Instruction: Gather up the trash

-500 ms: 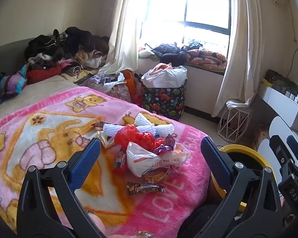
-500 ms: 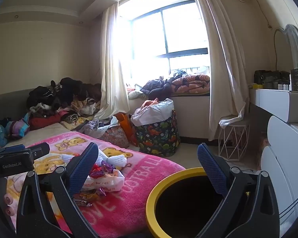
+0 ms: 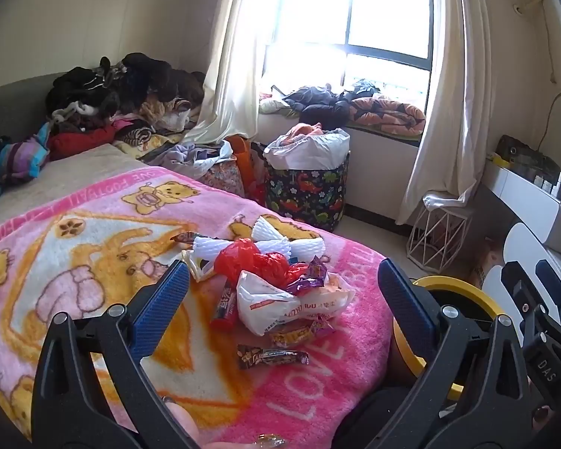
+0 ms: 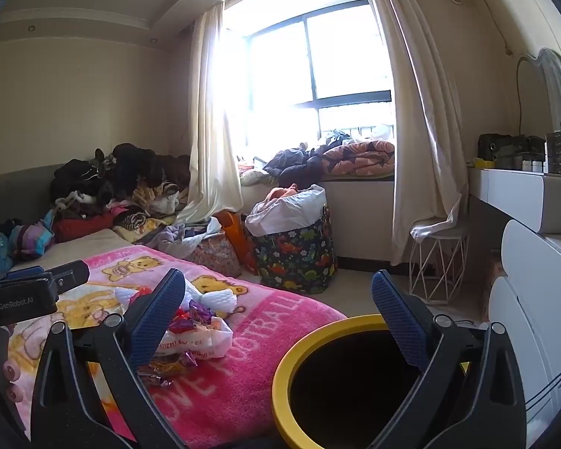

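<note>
Left tool [image 3: 282,299]: we held it wide open, empty.
Right tool [image 4: 278,318]: wide open, empty.
Trash pile [image 3: 276,280]: on pink blanket [image 3: 93,232], left view's 12 o'clock.
Yellow-rimmed bin [image 4: 318,340]: its dark inside showed only in right view.

Fleecy pink blanket [image 3: 318,385], glossy crinkled wrappers [image 3: 271,357], thin white plastic bag [image 3: 265,299].

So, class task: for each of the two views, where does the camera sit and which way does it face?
Left wrist: on the left tongs, tilted down at the wrapper pile on the pink blanket; fingertips show below.
Right wrist: on the right tongs, nearly level, over the yellow-rimmed bin; left tongs at the edge.
Shared: pile, blanket, bin, window.
</note>
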